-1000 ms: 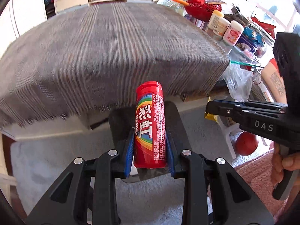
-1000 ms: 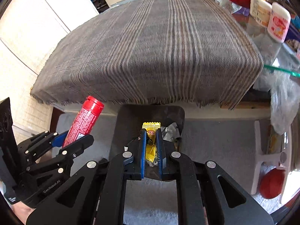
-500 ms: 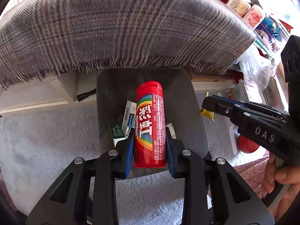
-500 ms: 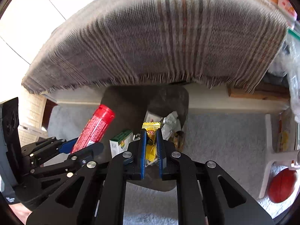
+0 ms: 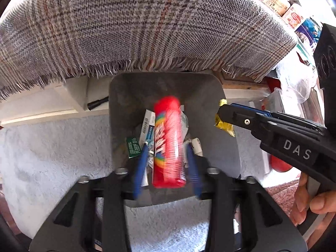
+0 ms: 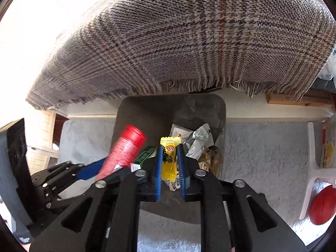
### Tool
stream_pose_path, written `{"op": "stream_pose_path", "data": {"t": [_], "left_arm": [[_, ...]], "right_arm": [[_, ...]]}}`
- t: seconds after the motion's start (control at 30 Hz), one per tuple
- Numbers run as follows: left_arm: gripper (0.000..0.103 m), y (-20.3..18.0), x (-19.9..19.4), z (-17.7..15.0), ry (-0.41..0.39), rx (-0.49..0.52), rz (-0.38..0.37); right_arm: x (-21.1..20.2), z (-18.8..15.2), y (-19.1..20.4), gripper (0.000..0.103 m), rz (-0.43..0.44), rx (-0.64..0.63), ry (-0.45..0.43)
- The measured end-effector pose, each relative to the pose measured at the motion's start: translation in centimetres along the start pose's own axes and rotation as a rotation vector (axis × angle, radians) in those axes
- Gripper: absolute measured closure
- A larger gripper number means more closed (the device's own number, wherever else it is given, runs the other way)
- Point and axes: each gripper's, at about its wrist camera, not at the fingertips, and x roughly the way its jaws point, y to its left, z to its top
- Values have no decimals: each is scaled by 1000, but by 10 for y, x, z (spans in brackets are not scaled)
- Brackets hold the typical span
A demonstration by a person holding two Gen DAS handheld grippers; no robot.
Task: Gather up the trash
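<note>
A grey trash bin (image 5: 205, 96) (image 6: 134, 113) stands on the carpet below the table edge, with wrappers and small boxes inside. My left gripper (image 5: 167, 145) hovers over the bin with its jaws parted. The red candy tube (image 5: 168, 142) (image 6: 122, 150) sits blurred between them, clear of both pads. My right gripper (image 6: 170, 149) is over the bin too, with its jaws slightly apart around a yellow candy wrapper (image 6: 169, 157), which shows in the left wrist view (image 5: 223, 124) at the gripper's tip.
A plaid fringed cloth (image 5: 136, 25) (image 6: 199, 37) hangs over the table edge above the bin. A red ball (image 6: 322, 205) lies on the carpet at right. Bottles and a plastic bag (image 5: 294, 82) crowd the right side.
Both grippers have come down closer over the bin. My left gripper's jaws have parted and the red tube is now loose and blurred. My right gripper's jaws have widened slightly around the wrapper.
</note>
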Motion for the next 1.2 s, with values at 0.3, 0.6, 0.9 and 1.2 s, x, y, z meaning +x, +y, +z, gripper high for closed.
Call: {"op": "stream_pose_path", "data": {"t": [0.3,0.6,0.9,1.2], "left_arm": [[26,3,-21,-3,-75,-1,32],[17,-4,-70,-7,-191,2,12],[8,-10,-150,-6,-400,23,64],[8,-12,-212,-2,-597,58,112]], "right_arm": [[-24,0,-10,30,-25,42,-80],[-65,-4,-18,9,-39,79,-193],[-147,-18,5,3,-169,-48,-427],[-219,-20,10,3,-285,-116,-644]]}}
